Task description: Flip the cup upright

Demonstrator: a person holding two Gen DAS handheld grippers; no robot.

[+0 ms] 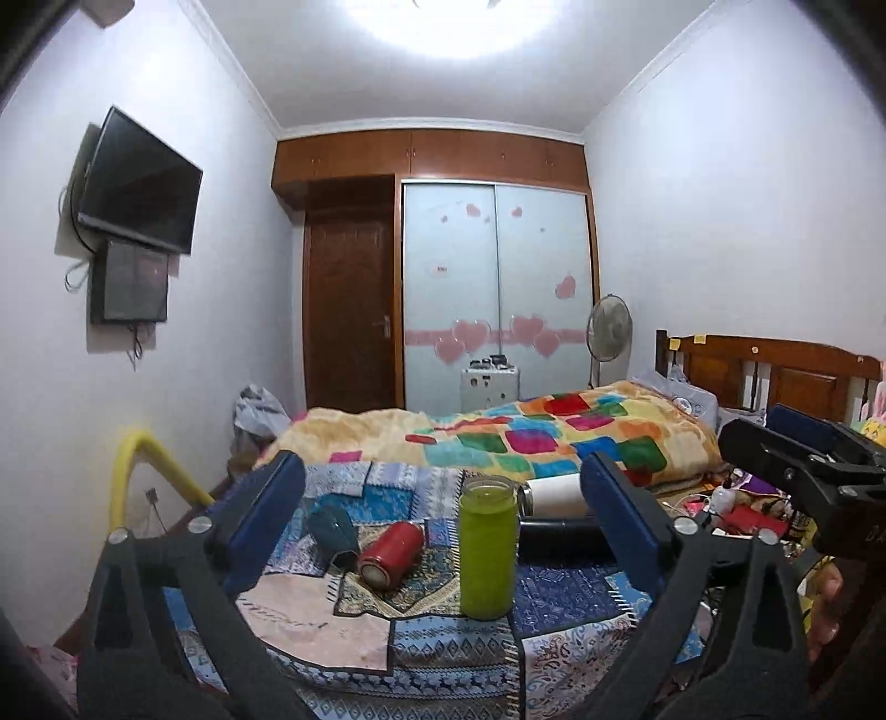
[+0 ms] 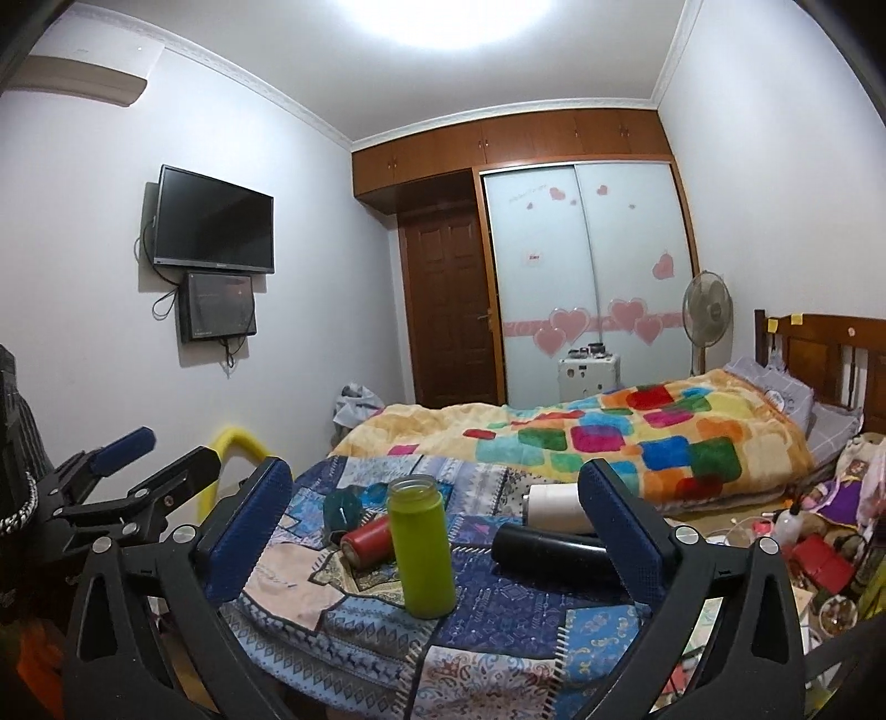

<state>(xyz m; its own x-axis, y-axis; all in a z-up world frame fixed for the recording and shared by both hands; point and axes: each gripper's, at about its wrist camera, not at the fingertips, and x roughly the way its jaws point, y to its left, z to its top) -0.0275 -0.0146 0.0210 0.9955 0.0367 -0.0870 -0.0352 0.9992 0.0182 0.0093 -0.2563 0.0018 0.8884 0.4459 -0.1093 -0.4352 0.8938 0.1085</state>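
Cups: green cup point(image 1: 487, 548) already stands upright at frame centre on the patchwork cloth point(image 1: 559, 603); red cup point(image 1: 390, 554), black cup point(image 2: 545, 545), white cup point(image 2: 556, 504) and teal cup point(image 1: 332, 531) lie on their sides.
Handling: likely light, rigid, smooth; I'd grip mid-body.
Left gripper point(image 1: 443, 526): spread wide, empty.
Right gripper point(image 2: 434, 531): spread wide, empty.
Hidden: my finger covers the black cup's far end.

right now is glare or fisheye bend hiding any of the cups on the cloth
Left wrist view: ceiling light blows out the top only; green cup stays sharp. Right wrist view: same glare overhead, walls bow at the edges, green cup and red cup read clearly.
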